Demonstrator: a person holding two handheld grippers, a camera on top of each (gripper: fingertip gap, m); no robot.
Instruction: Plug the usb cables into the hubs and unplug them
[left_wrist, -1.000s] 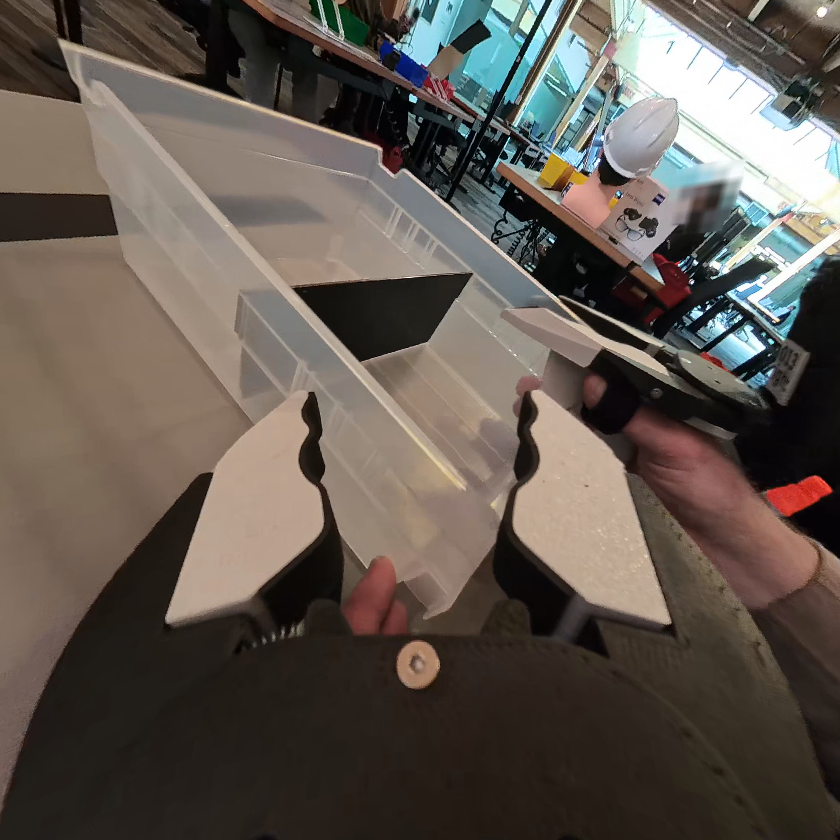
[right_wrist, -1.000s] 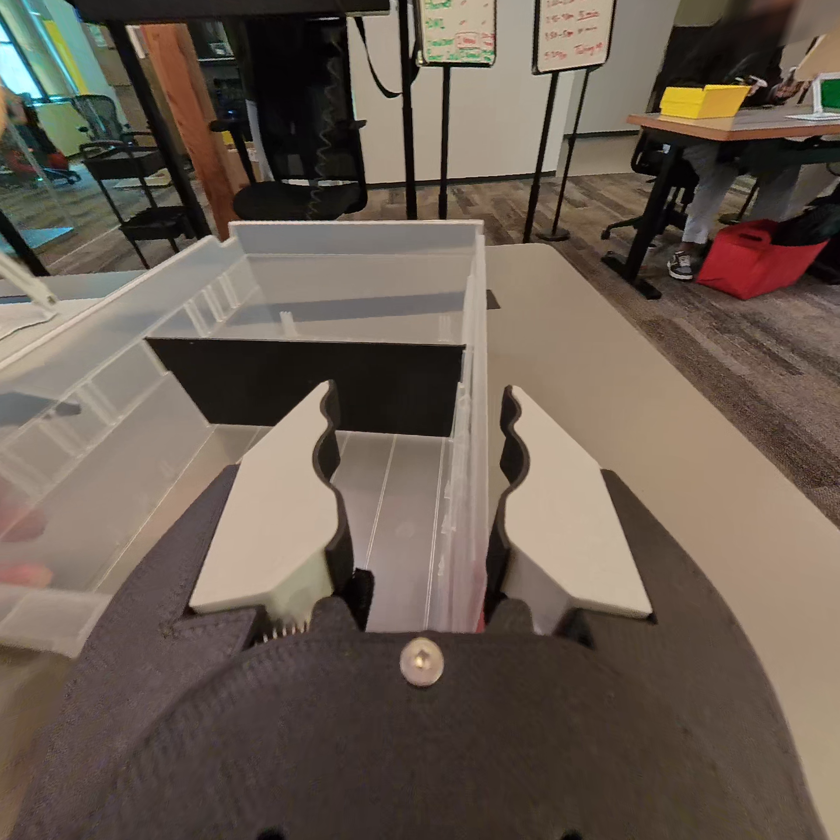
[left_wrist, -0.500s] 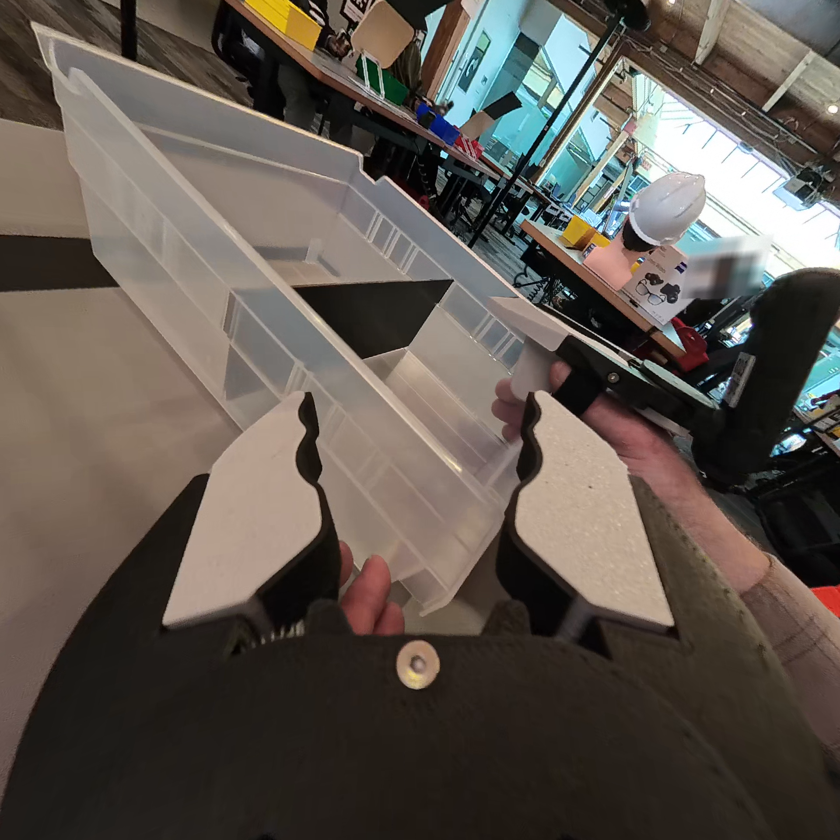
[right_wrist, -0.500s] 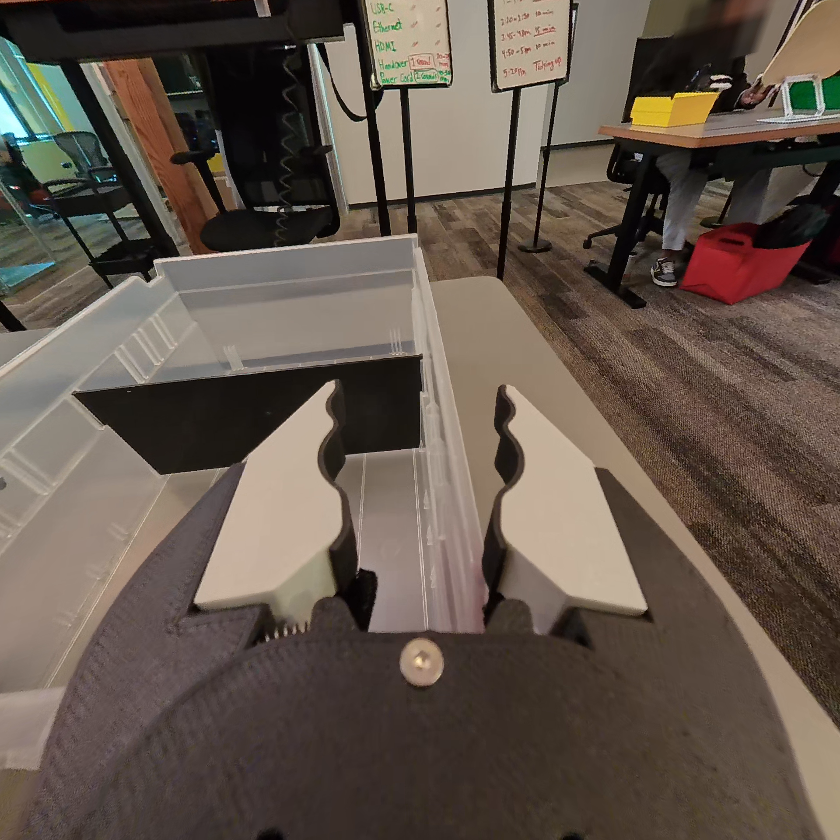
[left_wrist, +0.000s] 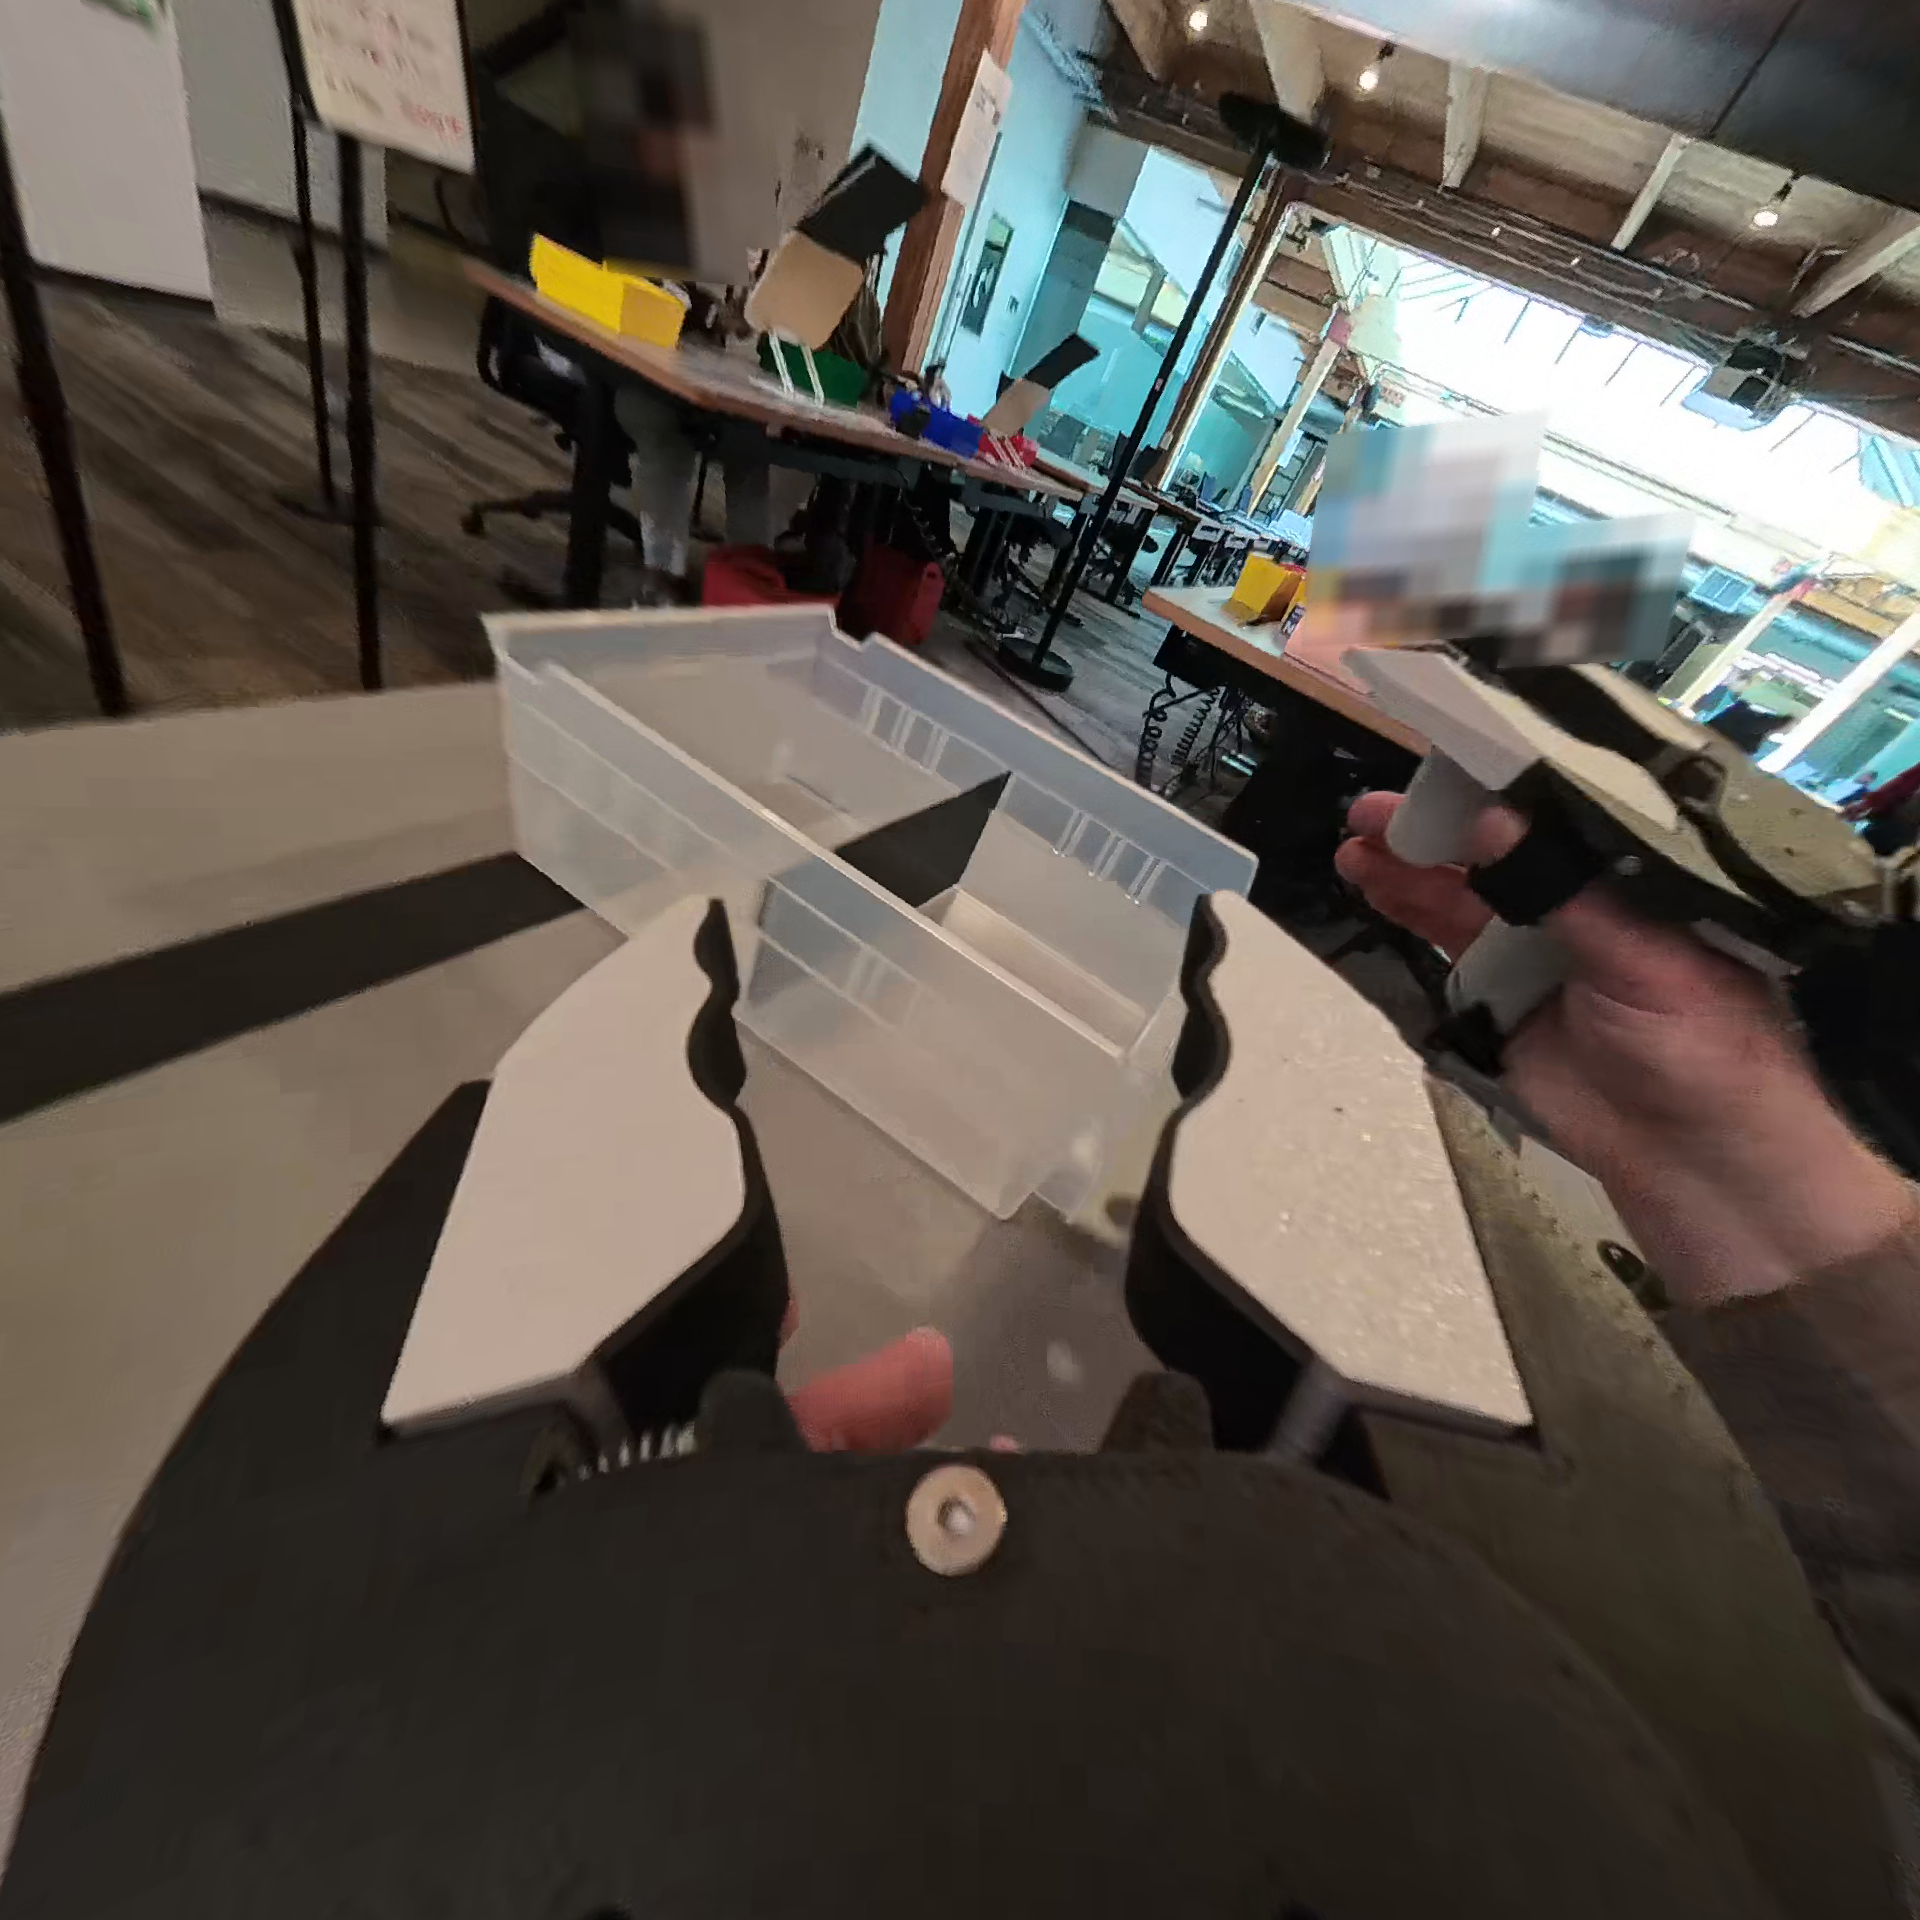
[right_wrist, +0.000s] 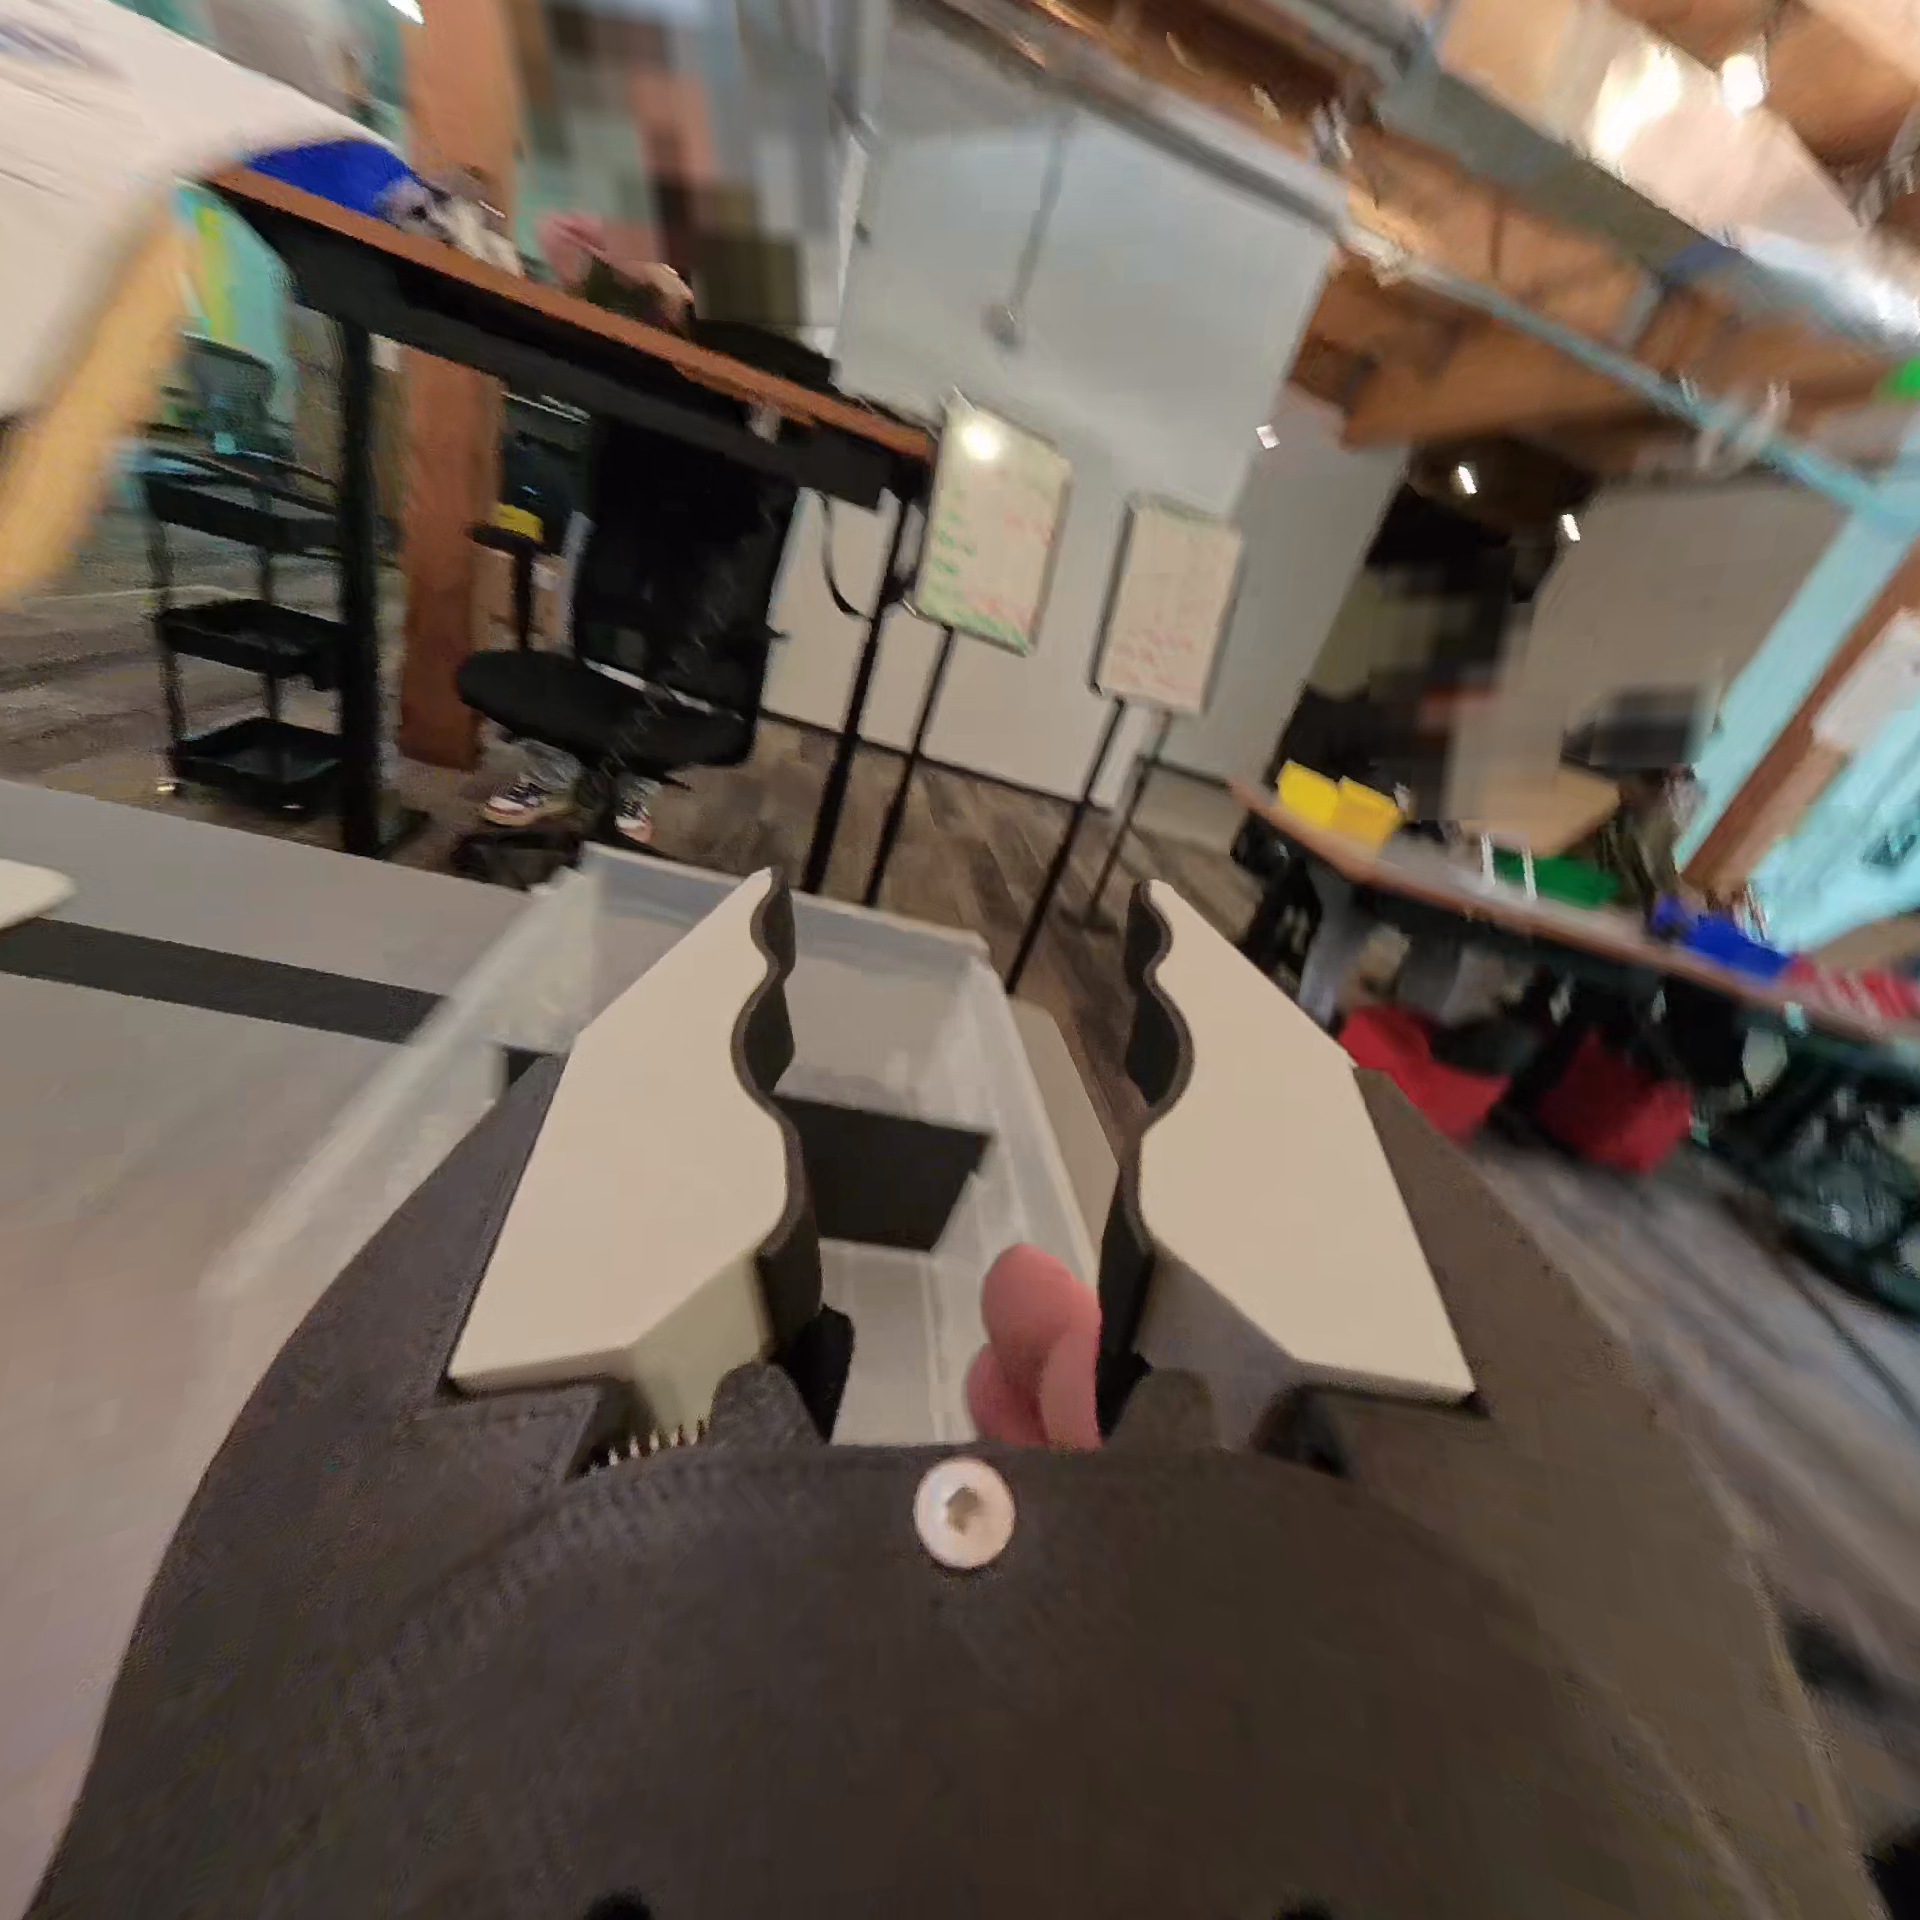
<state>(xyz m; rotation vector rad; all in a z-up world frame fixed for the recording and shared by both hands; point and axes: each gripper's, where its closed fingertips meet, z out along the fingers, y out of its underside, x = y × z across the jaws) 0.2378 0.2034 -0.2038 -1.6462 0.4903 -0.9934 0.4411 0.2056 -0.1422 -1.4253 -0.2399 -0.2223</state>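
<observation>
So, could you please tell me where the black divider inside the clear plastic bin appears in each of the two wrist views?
Left wrist view: the black divider shows above centre, as a dark wedge across the clear bin, beyond the left tool.
Right wrist view: the black divider sits just below centre, between the right tool's fingers.
Shared landmark: the black stripe on the table.

Two white, flat-topped fingers (left_wrist: 582, 1174) with wavy black inner pads on the left gripper (left_wrist: 951, 997), seated in a black textured body with one silver screw (left_wrist: 956, 1522). Same build on the right gripper (right_wrist: 956, 997): white fingers (right_wrist: 644, 1164), black scalloped pads, silver screw (right_wrist: 963, 1512), small spring.
</observation>
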